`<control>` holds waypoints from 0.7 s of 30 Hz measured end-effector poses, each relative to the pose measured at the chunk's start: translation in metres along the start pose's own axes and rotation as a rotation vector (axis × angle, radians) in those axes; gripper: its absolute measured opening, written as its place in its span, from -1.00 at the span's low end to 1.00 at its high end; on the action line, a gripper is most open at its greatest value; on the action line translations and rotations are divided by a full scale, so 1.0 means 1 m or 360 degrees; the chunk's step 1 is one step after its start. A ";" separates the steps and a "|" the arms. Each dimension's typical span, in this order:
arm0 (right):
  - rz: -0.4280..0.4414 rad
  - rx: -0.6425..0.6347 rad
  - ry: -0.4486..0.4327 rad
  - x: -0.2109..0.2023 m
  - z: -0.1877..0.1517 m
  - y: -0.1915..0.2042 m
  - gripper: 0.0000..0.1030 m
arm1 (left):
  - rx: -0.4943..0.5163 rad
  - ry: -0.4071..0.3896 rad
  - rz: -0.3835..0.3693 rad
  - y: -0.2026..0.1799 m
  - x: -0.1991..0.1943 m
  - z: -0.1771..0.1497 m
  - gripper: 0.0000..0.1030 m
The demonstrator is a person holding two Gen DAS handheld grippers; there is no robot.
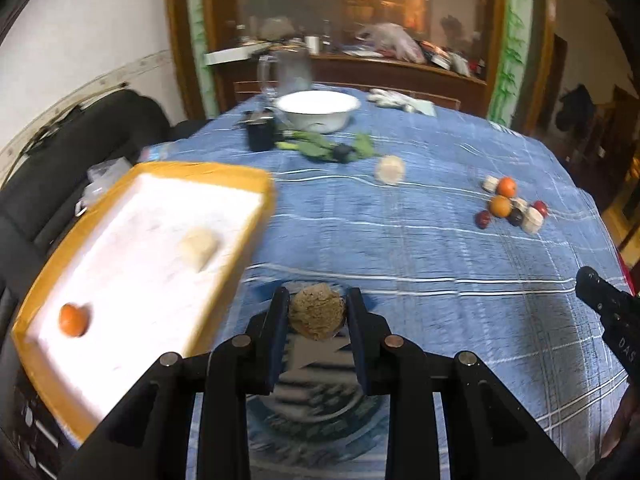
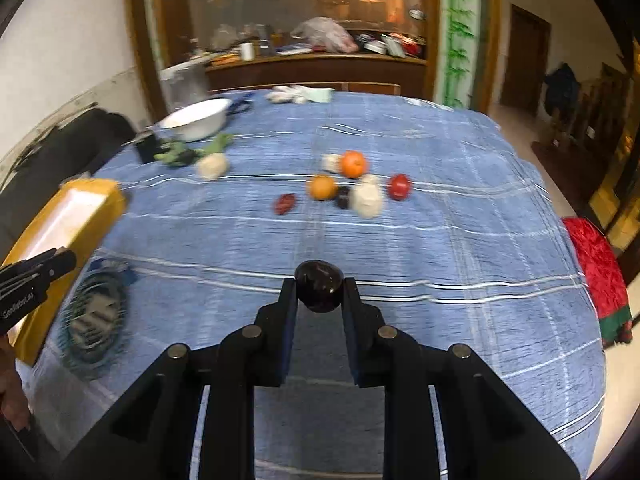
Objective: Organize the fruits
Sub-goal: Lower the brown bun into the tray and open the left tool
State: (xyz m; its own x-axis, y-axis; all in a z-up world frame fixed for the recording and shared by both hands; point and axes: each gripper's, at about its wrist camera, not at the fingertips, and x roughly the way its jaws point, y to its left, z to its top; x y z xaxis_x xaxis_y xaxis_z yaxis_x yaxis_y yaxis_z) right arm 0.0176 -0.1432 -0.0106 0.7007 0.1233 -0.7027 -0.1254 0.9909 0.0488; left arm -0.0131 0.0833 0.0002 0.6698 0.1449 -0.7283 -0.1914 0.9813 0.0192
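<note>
Left gripper (image 1: 317, 312): jaws clamped on a rough brown ball-shaped fruit (image 1: 317, 316), held above a blue patterned plate (image 1: 316, 412) on the counter. Right gripper (image 2: 319, 294): jaws clamped on a glossy dark plum (image 2: 319, 286), held over the blue striped tablecloth (image 2: 440, 240).

Just left of the brown fruit, a yellow-rimmed white tray (image 1: 248, 216), tilted in view, holding an orange (image 1: 73, 319) near its close end and a pale fruit (image 1: 199, 247) farther in. Beyond the tray toward the counter's far edge, a white bowl (image 1: 318, 110) with leafy greens (image 1: 320, 146) in front of it and a glass jug (image 1: 286, 72) behind. Another pale fruit (image 1: 389, 169) lies alone right of the greens.

Well right of the tray, a loose cluster: two oranges (image 2: 353, 163), a red fruit (image 2: 399, 186), a dark red one (image 2: 285, 203), a small dark one (image 2: 343, 198) and pale wrapped pieces (image 2: 367, 200), some touching. White gloves (image 2: 294, 94) at the far edge.
</note>
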 end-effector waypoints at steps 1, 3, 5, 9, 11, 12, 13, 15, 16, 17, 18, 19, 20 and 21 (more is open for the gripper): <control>0.0024 -0.0023 -0.0003 -0.001 0.000 0.009 -0.54 | -0.0024 -0.0003 0.0017 0.010 -0.004 -0.002 -0.46; 0.0092 -0.0075 -0.0009 -0.003 0.002 0.033 -0.54 | -0.0079 -0.0008 0.0043 0.031 -0.013 -0.006 -0.46; 0.0143 -0.0124 -0.0025 -0.006 0.003 0.053 -0.54 | -0.0129 -0.0012 0.0090 0.050 -0.019 -0.010 -0.46; 0.0265 -0.0183 -0.0030 -0.007 0.006 0.091 -0.54 | -0.0227 0.0016 0.0204 0.087 -0.020 -0.011 -0.46; 0.0329 -0.0220 -0.0038 -0.007 0.009 0.110 -0.53 | -0.0274 0.0032 0.0259 0.102 -0.017 -0.011 -0.46; 0.0364 -0.0240 -0.0037 -0.007 0.010 0.121 -0.53 | -0.0296 0.0037 0.0298 0.110 -0.015 -0.010 -0.46; 0.0390 -0.0267 -0.0040 -0.006 0.013 0.133 -0.53 | -0.0316 0.0040 0.0325 0.115 -0.014 -0.011 -0.46; 0.0446 -0.0328 -0.0056 -0.005 0.019 0.156 -0.53 | -0.0350 0.0056 0.0348 0.125 -0.009 -0.011 -0.46; 0.0467 -0.0350 -0.0061 -0.003 0.022 0.165 -0.53 | -0.0363 0.0062 0.0356 0.129 -0.006 -0.011 -0.46; 0.0487 -0.0369 -0.0065 -0.001 0.026 0.174 -0.53 | -0.0371 0.0064 0.0367 0.132 -0.004 -0.011 -0.46; 0.0509 -0.0381 -0.0066 0.002 0.029 0.183 -0.53 | -0.0379 0.0069 0.0365 0.135 -0.002 -0.011 -0.46; 0.0533 -0.0395 -0.0064 0.005 0.032 0.192 -0.53 | -0.0381 0.0069 0.0368 0.136 0.001 -0.011 -0.46; 0.0551 -0.0413 -0.0063 0.010 0.036 0.203 -0.53 | -0.0382 0.0072 0.0385 0.138 0.004 -0.010 -0.46; 0.0565 -0.0420 -0.0065 0.013 0.038 0.209 -0.53 | -0.0387 0.0072 0.0391 0.140 0.005 -0.012 -0.46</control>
State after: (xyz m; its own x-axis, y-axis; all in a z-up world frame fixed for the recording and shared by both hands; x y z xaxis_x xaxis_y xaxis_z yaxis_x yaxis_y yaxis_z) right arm 0.0267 0.0678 0.0176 0.6081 0.4607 -0.6465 -0.5348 0.8396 0.0953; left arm -0.0449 0.2195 -0.0085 0.5511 0.3621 -0.7518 -0.5120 0.8581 0.0380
